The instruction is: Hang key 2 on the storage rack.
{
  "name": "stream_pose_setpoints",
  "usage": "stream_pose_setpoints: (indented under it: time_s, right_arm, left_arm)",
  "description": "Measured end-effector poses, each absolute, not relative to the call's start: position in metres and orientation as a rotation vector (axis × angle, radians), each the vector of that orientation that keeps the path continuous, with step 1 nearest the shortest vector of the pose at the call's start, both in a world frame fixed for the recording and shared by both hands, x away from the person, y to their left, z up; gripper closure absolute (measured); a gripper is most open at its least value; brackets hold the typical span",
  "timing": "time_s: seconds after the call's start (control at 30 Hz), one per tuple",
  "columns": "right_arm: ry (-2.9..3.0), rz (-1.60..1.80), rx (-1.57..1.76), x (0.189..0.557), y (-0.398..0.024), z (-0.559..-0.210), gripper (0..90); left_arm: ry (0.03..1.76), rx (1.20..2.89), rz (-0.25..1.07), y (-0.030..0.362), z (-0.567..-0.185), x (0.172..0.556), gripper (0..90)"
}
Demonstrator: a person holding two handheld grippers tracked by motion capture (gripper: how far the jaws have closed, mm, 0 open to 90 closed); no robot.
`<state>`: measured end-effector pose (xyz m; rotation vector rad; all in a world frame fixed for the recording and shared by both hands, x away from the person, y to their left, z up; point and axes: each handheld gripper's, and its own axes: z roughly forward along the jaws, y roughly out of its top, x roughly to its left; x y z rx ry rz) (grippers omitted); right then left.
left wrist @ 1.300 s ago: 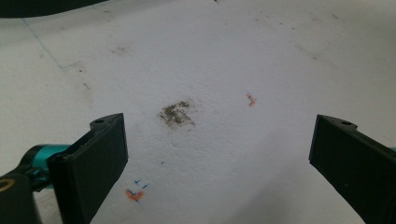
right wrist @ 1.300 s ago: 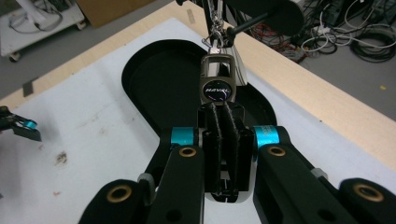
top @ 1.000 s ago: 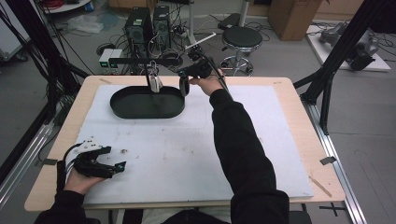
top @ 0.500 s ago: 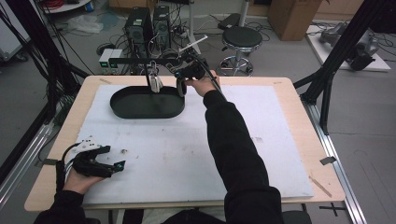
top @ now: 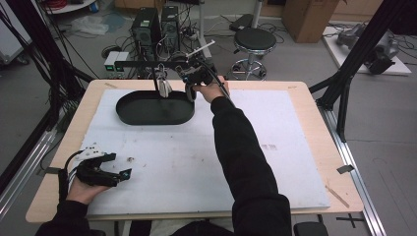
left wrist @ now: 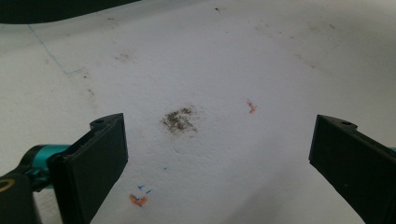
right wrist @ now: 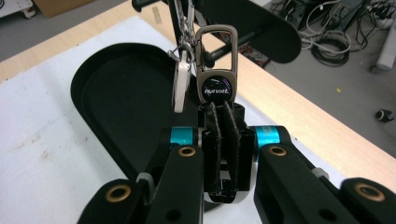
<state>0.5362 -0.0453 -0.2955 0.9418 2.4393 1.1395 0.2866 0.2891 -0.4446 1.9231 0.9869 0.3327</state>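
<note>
- Right gripper (right wrist: 223,140): your jaws are clamped on the metal carabiner keychain with round black "NAVAL" badge (right wrist: 215,70), upper centre, above the black oval tray (right wrist: 116,93).
- Left gripper (left wrist: 219,154): jaws apart, idle.
- Step, judged: lowering the keychain; next, release it over the tray.

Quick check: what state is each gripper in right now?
Left gripper: open, nothing between its jaws, over the white mat.
Right gripper: shut on the keychain, above the black tray.
</note>
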Motion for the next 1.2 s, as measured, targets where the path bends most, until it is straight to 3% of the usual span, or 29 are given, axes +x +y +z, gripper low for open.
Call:
stream_pose_setpoints:
  time_s: [0.57,0.67,0.7,0.97,1.07,1.1,1.2]
  right_arm:
    - [2.388,1.197,0.984,0.555,-0.053,-0.31,83.6]
    - [2.377,1.235,1.064,0.558,-0.06,-0.311,65.1]
    - [2.387,1.246,1.087,0.559,-0.063,-0.31,55.1]
    - [2.369,1.292,1.221,0.551,-0.095,-0.31,10.1]
    - [2.364,1.355,1.212,0.544,-0.109,-0.311,8.0]
    - [2.361,1.359,1.209,0.542,-0.113,-0.311,1.9]
    - [2.363,1.342,1.191,0.536,-0.123,-0.313,1.0]
  left_arm:
    - [0.983,1.917,0.331,0.29,-0.444,0.287,5.0]
    - [0.985,1.905,0.33,0.29,-0.443,0.287,5.0]
    - [0.983,1.906,0.33,0.291,-0.443,0.287,5.0]
    - [0.984,1.901,0.334,0.29,-0.442,0.285,5.0]
    - [0.986,1.899,0.333,0.29,-0.442,0.285,5.0]
    - [0.987,1.9,0.333,0.29,-0.442,0.285,4.9]
    - [0.988,1.904,0.334,0.291,-0.442,0.286,4.9]
